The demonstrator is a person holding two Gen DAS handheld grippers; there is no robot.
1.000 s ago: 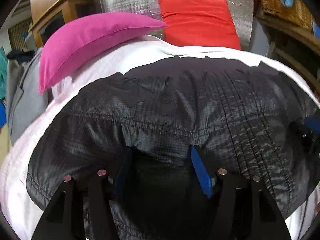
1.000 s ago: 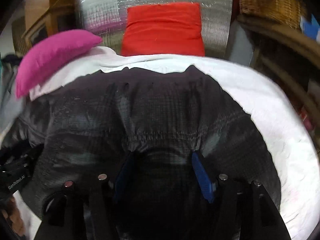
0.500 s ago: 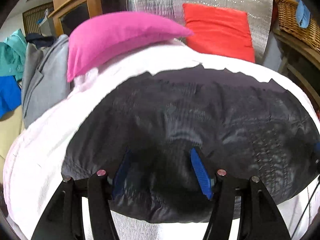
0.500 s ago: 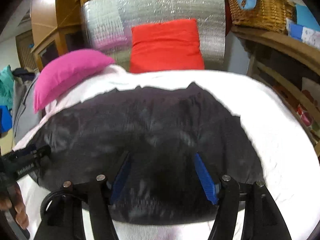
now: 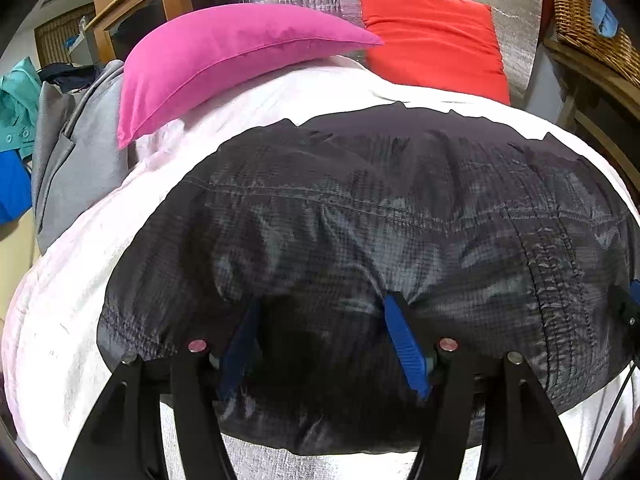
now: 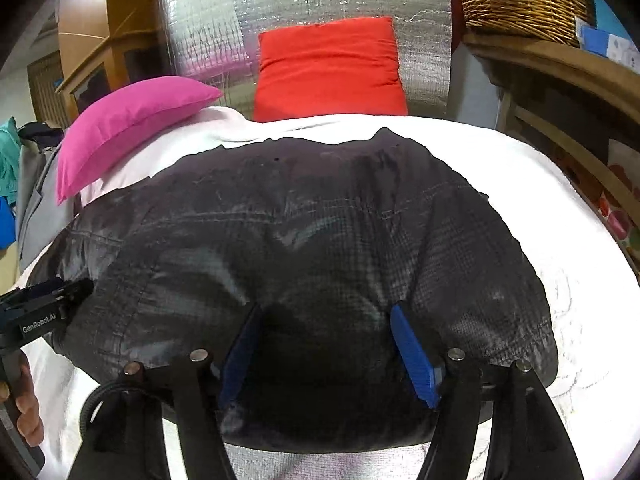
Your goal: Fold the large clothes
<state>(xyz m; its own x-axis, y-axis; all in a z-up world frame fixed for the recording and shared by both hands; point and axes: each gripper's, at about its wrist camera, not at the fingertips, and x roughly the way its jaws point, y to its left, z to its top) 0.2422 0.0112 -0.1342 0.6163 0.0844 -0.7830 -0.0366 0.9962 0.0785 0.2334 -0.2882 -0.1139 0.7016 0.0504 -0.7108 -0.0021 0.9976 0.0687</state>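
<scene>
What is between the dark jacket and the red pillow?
Only bare white bedsheet lies between the dark shiny ripstop jacket and the red square pillow, seen in the right wrist view.

We see even, bright indoor light, with glare on the silver foil panel (image 6: 320, 20) and blown-out white bedsheet (image 6: 540, 220). Fisheye bending and dark vignetting ring both sharp views.

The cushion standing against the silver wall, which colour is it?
Red; the cushion shows best in the right wrist view.
</scene>
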